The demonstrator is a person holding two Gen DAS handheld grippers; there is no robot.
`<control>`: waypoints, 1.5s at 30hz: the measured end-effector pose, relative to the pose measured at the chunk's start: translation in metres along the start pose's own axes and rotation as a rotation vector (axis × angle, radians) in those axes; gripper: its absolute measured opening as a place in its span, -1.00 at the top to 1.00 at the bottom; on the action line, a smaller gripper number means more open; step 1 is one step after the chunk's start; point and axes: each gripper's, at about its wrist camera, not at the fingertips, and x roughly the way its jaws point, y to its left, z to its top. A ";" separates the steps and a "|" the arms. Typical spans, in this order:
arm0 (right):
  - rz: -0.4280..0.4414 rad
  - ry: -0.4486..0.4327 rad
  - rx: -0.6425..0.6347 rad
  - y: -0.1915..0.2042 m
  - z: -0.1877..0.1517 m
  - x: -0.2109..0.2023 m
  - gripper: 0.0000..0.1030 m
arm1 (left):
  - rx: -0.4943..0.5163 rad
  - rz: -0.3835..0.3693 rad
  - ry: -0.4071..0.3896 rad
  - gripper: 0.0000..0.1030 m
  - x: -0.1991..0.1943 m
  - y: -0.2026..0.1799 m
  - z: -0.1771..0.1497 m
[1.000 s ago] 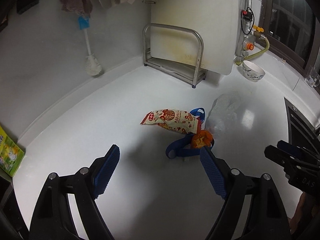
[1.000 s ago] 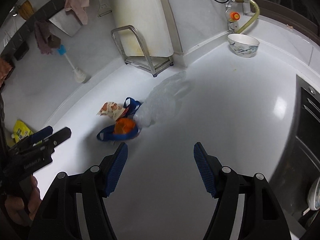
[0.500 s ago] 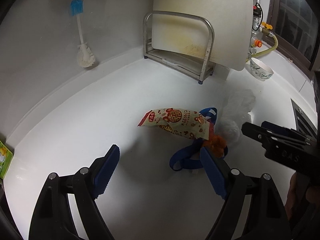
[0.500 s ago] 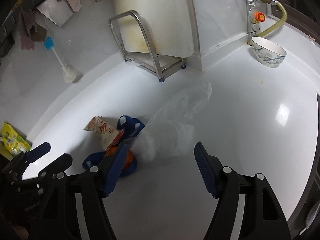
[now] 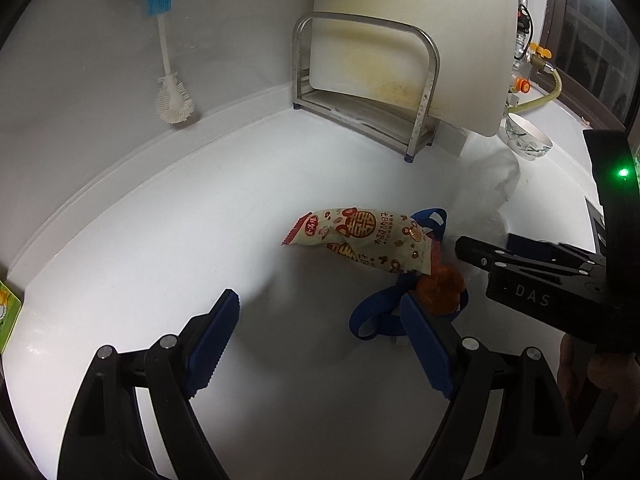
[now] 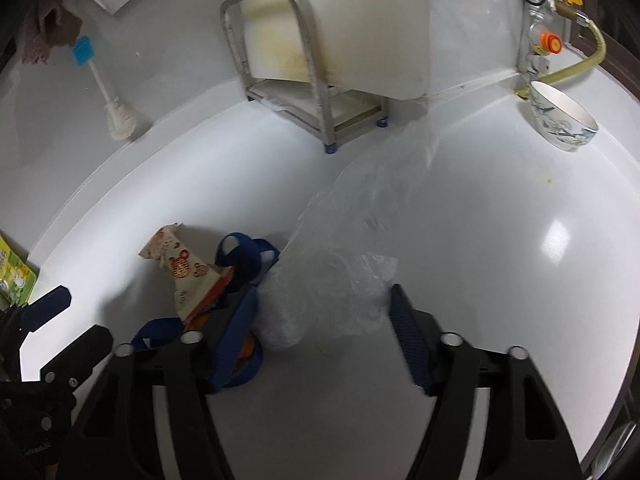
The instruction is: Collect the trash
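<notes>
A printed snack wrapper [image 5: 360, 240] [image 6: 188, 272] lies on the white counter across a blue strap [image 5: 376, 320] [image 6: 240, 256]. An orange peel [image 5: 440, 292] sits at the strap's right end. My left gripper [image 5: 320, 332] [image 6: 68, 324] hovers open just short of the wrapper, with nothing between its fingers. A crumpled clear plastic bag [image 6: 344, 280] [image 5: 488, 184] lies right of the strap. My right gripper [image 6: 320, 332] [image 5: 520, 272] is closing, and the bag's near end sits between its blue pads without being squeezed.
A stained cutting board [image 5: 400, 40] stands in a steel rack [image 5: 360, 92] at the back wall. A bottle brush [image 5: 172, 96] leans to its left, and a patterned bowl [image 6: 560, 120] sits near a yellow hose [image 6: 580, 64]. A green packet [image 5: 8, 316] lies at the left edge.
My right gripper moved forward and down to the plastic bag, and its jaws narrowed around it. My left gripper came slightly closer to the wrapper and stayed open.
</notes>
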 end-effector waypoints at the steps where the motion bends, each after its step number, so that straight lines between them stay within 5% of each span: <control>1: 0.008 0.002 -0.003 0.001 -0.001 -0.001 0.14 | 0.001 0.000 0.001 -0.57 0.000 0.000 0.000; 8: 0.051 -0.041 0.031 -0.007 -0.001 -0.015 0.77 | 0.007 -0.005 0.003 -0.57 0.001 -0.004 -0.001; 24: 0.003 -0.107 0.123 -0.036 -0.029 -0.062 0.80 | -0.001 -0.016 -0.009 -0.57 0.017 -0.014 0.031; 33: -0.006 -0.098 0.175 -0.048 -0.051 -0.073 0.80 | 0.048 -0.062 -0.045 -0.51 0.011 -0.040 0.010; 45: -0.003 -0.104 0.219 -0.062 -0.072 -0.080 0.80 | 0.169 -0.021 -0.088 -0.37 0.023 -0.074 -0.017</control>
